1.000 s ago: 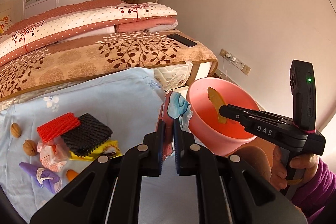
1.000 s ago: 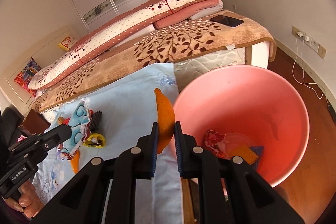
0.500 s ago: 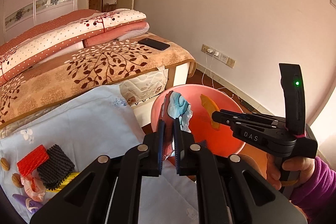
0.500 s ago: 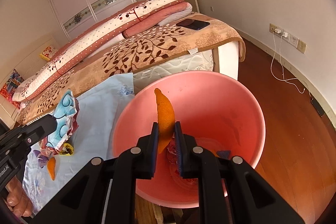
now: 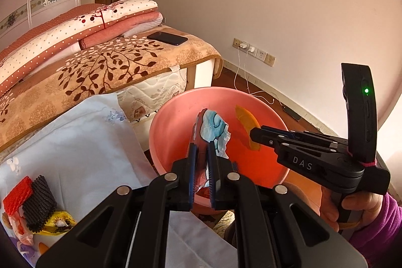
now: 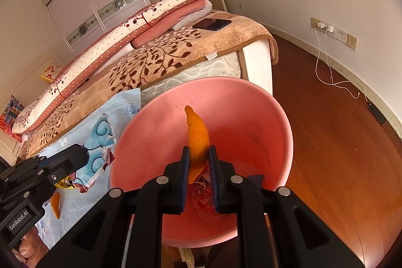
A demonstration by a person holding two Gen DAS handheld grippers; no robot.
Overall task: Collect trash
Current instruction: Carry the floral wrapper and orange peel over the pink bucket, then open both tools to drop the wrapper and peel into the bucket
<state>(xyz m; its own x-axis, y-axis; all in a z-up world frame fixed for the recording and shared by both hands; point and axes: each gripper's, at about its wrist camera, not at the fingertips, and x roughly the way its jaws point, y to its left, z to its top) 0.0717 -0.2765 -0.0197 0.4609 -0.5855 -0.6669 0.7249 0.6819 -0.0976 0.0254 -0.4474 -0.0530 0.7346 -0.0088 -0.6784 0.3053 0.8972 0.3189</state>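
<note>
Left wrist view, lower centre: I am pinching a crumpled blue-and-white wrapper [image 5: 213,128] in the left gripper [image 5: 201,162], jaws narrowed tight on it, over the near rim of the pink basin [image 5: 160,132]. At right of frame, the right gripper [image 6: 198,163] is clamping a curl of orange peel [image 6: 197,135], jaws nearly closed, above the basin's middle. Risk, as I judge it: the wrapper is hanging close to the near rim, so letting go now could drop it outside; it may also cling to the pads. Only the left view is showing the remaining trash pile [image 5: 32,202] on the blue cloth [image 5: 83,142], lower left; only the right view is showing scraps already lying in the basin's bottom.
</note>
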